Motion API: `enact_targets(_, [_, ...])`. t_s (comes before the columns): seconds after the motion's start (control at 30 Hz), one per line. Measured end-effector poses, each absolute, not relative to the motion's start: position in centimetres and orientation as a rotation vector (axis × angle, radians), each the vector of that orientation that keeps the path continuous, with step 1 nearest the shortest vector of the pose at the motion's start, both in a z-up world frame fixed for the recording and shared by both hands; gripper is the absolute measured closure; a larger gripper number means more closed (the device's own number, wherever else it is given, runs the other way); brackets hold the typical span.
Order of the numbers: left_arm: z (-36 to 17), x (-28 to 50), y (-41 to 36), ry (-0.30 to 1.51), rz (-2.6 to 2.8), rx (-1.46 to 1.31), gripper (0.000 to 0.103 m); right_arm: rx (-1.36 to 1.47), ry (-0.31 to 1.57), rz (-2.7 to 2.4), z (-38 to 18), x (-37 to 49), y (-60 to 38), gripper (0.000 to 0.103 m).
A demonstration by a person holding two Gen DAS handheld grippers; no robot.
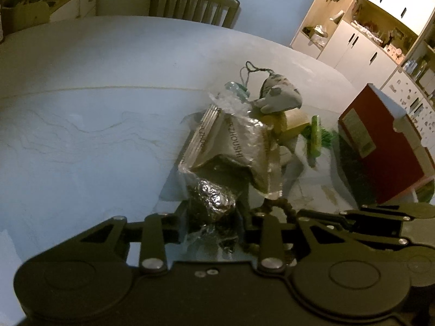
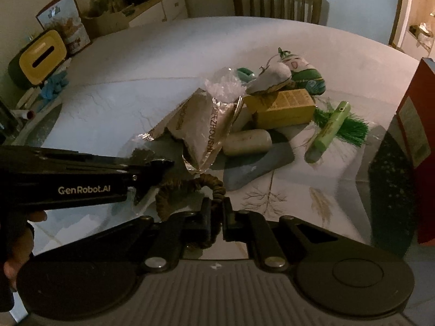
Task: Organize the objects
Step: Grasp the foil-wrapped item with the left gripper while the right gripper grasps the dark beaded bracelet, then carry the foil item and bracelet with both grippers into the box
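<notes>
Left gripper (image 1: 214, 217): fingers drawn in on a crinkled clear plastic bag of dark contents (image 1: 213, 206), pinched between them at the near edge of the pile.
Right gripper (image 2: 217, 214): jaws nearly together, clamped on a brown ruffled fabric hair tie (image 2: 190, 187) whose loop curls out to the left of the tips.
Table (image 2: 136, 62): pale marbled top under glass; far half bare.
Pile of objects: clustered in the middle of the table, ahead of both grippers.
Silver foil pouch with printed lettering (image 2: 201, 125): leans just behind the plastic bag, standing between the grippers and the rest of the pile.
Yellow cardboard box (image 2: 285, 106): behind the pouch, with a grey and white stuffed sachet (image 2: 272, 77) lying on top.
White cylindrical bottle (image 2: 248, 141): on its side in front of the box, touching the pouch.
Light green tube (image 2: 326, 135): lies tilted to the right, across a green tassel (image 2: 353, 130).
Red carton (image 1: 380, 144): upright at the right edge of the table, well apart from the pile.
Yellow-topped tissue box (image 2: 40, 57): far left, beside blue gloves (image 2: 54, 84).
Wooden chair (image 2: 277, 0): at the far side.
</notes>
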State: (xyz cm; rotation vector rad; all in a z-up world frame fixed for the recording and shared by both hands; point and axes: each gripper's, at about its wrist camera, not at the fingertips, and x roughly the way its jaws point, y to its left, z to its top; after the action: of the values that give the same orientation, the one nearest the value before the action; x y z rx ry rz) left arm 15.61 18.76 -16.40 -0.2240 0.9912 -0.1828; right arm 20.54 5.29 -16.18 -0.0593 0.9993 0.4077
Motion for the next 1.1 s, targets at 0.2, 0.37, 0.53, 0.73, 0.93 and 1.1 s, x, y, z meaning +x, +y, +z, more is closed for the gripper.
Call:
enact_targets(0.2, [-14.6, 15.0, 18.0, 0.983, -0.192, -0.23, 0.071, -0.012, 0.967, 0.398, -14.1, 19.9, 2.9, 0.096])
enact_targets(0.37, [-12.9, 14.6, 16.5, 0.975, -0.211, -0.223, 0.071, 0.031, 0.928, 0.389, -12.1, 19.2, 0.1, 0.096])
enact_targets(0.53, [-11.0, 14.5, 14.1, 0.969, -0.241, -0.205, 0.071, 0.088, 0.9, 0.369, -10.2, 18.9, -3.3, 0.096])
enact_targets(0.73, [-8.7, 14.4, 10.1, 0.943, -0.292, -0.173, 0.071, 0.119, 0.858, 0.353, -7.7, 18.7, -7.5, 0.096])
enact_targets(0.93, [-6.9, 15.0, 6.0, 0.922, -0.335, -0.152, 0.071, 0.117, 0.814, 0.325, -5.6, 18.5, -11.9, 0.096])
enact_targets(1.1, [-6.0, 15.6, 2.5, 0.913, -0.374, -0.131, 0.071, 0.135, 0.788, 0.302, -4.3, 18.8, -15.7, 0.096])
